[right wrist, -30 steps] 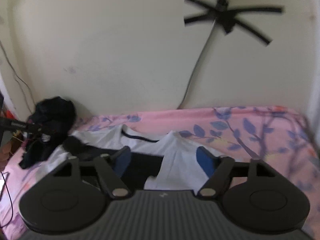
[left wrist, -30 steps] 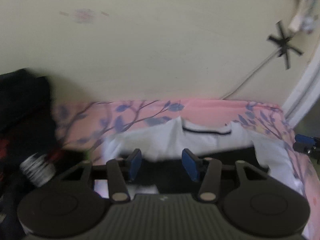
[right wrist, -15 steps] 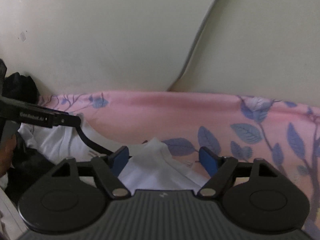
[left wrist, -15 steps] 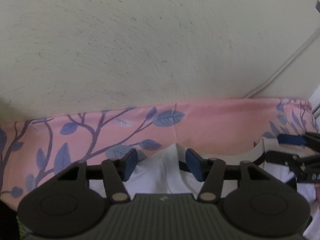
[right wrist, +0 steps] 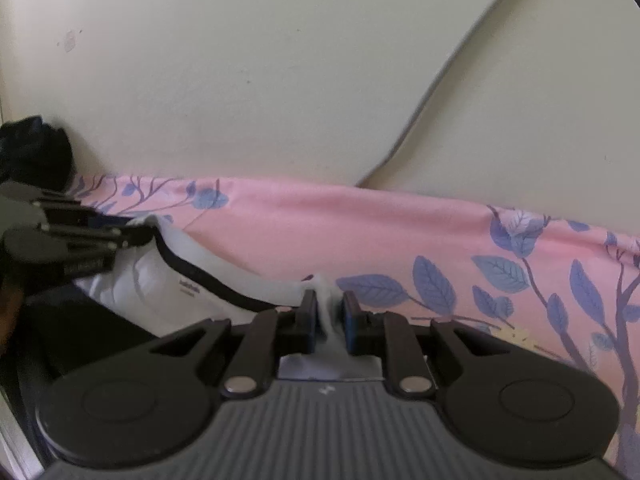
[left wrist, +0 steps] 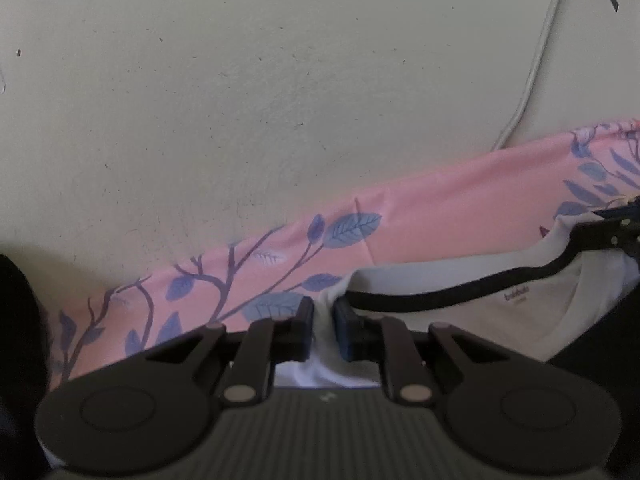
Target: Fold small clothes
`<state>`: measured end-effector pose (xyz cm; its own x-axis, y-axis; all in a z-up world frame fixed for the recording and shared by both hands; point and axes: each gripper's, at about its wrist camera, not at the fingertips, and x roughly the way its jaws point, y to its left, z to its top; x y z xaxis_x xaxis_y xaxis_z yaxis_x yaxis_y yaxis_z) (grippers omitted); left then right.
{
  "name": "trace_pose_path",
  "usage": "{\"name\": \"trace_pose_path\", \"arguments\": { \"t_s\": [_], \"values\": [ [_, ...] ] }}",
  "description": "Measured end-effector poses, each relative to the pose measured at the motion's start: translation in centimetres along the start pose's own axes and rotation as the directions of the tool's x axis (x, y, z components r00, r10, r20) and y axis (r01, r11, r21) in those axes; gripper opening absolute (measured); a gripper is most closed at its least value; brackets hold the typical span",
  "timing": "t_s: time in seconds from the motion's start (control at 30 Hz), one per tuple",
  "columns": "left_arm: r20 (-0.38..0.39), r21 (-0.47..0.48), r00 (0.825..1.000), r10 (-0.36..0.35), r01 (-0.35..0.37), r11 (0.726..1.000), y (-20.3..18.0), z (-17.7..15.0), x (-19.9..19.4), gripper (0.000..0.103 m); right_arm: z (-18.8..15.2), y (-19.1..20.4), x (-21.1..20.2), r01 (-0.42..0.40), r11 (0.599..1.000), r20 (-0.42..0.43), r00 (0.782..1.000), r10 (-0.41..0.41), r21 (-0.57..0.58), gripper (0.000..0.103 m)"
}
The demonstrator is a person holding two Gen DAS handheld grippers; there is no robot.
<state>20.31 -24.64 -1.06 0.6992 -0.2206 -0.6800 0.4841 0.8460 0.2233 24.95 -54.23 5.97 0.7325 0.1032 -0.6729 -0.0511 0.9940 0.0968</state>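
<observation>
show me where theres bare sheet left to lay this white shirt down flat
Bare pink floral sheet runs between the white shirt and the wall, widening out past the right gripper. A narrower strip lies beyond the left gripper. It is crowded at the far left, where a dark clothes pile sits against the wall.

1. White shirt (left wrist: 460,304): white fabric, neckline edged with a black band; small dark lettering is printed inside the collar.
2. Bedsheet (right wrist: 400,236): pink ground, printed with blue-grey leaves and purplish branches.
3. Wall (left wrist: 240,100): plain cream, marked with small dark specks.
4. Left gripper (left wrist: 323,326) and right gripper (right wrist: 329,322): black bodies are noted, with blue finger pads (right wrist: 350,324).
5. Cable (left wrist: 536,60) on the wall: off-white.
6. Bundle (right wrist: 36,152) at the wall: black.
</observation>
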Motion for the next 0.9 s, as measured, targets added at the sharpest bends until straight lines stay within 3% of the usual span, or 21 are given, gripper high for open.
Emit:
{"name": "trace_pose_path", "arguments": {
  "t_s": [0.13, 0.9],
  "values": [
    [-0.004, -0.041, 1.000, -0.012, 0.012, 0.999, 0.82, 0.12, 0.07, 0.017, 0.09, 0.69, -0.06, 0.025, 0.999, 0.003, 1.000, -0.025, -0.033, 0.009],
    [-0.004, -0.027, 1.000, -0.001, 0.001, 1.000, 0.44, 0.18, 0.03, 0.016, 0.01, 0.64, -0.06, 0.018, 1.000, 0.004, 1.000, -0.018, -0.014, 0.009]
  ]
}}
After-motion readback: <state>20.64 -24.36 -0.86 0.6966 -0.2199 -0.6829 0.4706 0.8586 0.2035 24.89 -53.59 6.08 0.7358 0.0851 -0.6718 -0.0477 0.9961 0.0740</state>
